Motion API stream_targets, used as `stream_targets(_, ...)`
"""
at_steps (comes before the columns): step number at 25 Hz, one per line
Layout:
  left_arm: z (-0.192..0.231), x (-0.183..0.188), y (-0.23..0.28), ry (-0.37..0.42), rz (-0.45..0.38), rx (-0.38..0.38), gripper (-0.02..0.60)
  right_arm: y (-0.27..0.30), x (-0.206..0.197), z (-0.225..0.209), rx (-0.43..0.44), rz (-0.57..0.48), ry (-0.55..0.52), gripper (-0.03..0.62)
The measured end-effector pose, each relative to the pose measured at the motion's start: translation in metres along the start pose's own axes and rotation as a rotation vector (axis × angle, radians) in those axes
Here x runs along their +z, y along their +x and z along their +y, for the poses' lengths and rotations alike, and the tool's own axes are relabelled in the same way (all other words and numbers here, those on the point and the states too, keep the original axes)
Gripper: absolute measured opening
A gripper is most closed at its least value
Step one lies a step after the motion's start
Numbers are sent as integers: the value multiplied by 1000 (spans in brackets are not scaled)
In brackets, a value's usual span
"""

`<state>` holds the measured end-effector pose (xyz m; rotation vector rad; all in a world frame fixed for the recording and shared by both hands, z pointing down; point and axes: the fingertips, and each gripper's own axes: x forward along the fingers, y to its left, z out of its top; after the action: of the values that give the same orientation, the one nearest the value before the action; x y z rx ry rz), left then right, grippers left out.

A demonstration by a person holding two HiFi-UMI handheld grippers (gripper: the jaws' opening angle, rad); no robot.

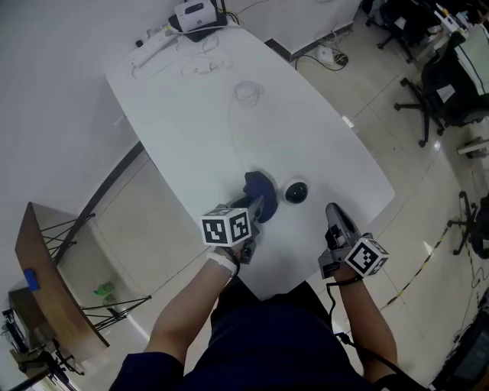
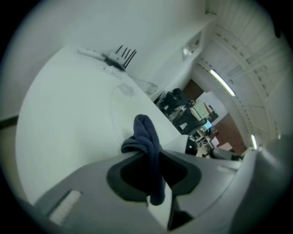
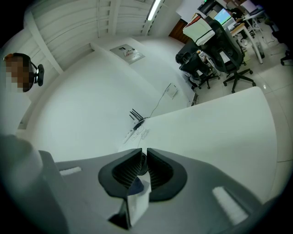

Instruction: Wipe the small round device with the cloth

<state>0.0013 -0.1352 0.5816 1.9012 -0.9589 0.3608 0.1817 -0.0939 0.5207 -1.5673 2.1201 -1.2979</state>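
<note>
A dark blue cloth (image 1: 257,186) lies bunched on the white table (image 1: 191,114) near its front edge. My left gripper (image 1: 260,205) is shut on the cloth's near end. In the left gripper view the cloth (image 2: 146,135) hangs pinched between the jaws. The small round black device (image 1: 296,192) sits just right of the cloth, apart from both grippers. My right gripper (image 1: 333,211) hovers to the device's right and nearer to me, its jaws nearly together with nothing held. The right gripper view shows my right gripper (image 3: 144,160) with only a thin slit between the ribbed pads.
A thin cable (image 1: 246,93) loops across the table toward a power strip (image 1: 151,44) and a white box (image 1: 194,14) at the far end. Office chairs (image 1: 439,84) stand on the right. A wooden folding table (image 1: 42,275) stands on the left.
</note>
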Motion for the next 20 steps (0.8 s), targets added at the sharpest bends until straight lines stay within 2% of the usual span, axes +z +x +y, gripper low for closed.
stream_targets(2, -15, 22, -19, 181, -66, 40, 77, -6, 0, 3, -2, -14, 2, 40)
stream_targets(5, -45, 44, -29, 539, -132, 69, 77, -15, -3, 3, -6, -28, 4, 40)
stream_targets(8, -68, 47, -17, 880, -130, 81, 77, -21, -3, 6, -12, -39, 3, 40)
stream_targets(12, -91, 38, -3, 1199, -106, 103, 77, -29, -2, 6, -17, -54, 2, 40)
stream_targets(14, -99, 31, 0, 1342, -95, 121, 77, -32, -3, 4, -23, -61, 3, 40)
stream_targets(16, -106, 19, 2, 1446, -68, 122, 77, -34, -4, 1, -29, -65, 9, 40)
stream_targets(20, -111, -10, 6, 1531, 31, 89, 74, -35, -7, -4, -35, -64, 25, 40)
